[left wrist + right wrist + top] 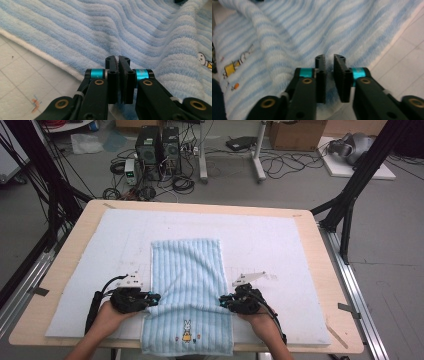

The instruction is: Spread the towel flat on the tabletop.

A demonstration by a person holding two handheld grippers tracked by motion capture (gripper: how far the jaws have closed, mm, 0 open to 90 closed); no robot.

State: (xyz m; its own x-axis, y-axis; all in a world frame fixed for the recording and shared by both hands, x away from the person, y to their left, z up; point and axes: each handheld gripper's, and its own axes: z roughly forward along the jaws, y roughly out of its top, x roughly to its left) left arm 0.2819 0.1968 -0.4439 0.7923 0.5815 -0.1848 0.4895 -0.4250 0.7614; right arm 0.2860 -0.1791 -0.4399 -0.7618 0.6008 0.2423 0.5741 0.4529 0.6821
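Step in hand: folding the striped towel (187,285). It lies lengthwise mid-table on the white mat (280,245), near end draped over the table's 6 o'clock edge, rabbit print on that end.

Left gripper (151,299) is at the towel's 9 o'clock edge; in the left gripper view its jaws are nearly together, pinching the towel (105,37) hem. Right gripper (223,301) is at the 3 o'clock edge; its jaws stand narrow with a slit showing, and I judge they have the hem, since the cloth (312,32) bunches up around them.

Next, as I read it: lift both edges evenly and carry toward 12 o'clock, laying the near part over the far part. Keep both hands level or the fold skews.

Room: the mat is bare at 12, 9 and 3 o'clock, with plenty of travel. Table edge (320,250) is well apart on both sides. The hanging end may drag at the 6 o'clock lip.
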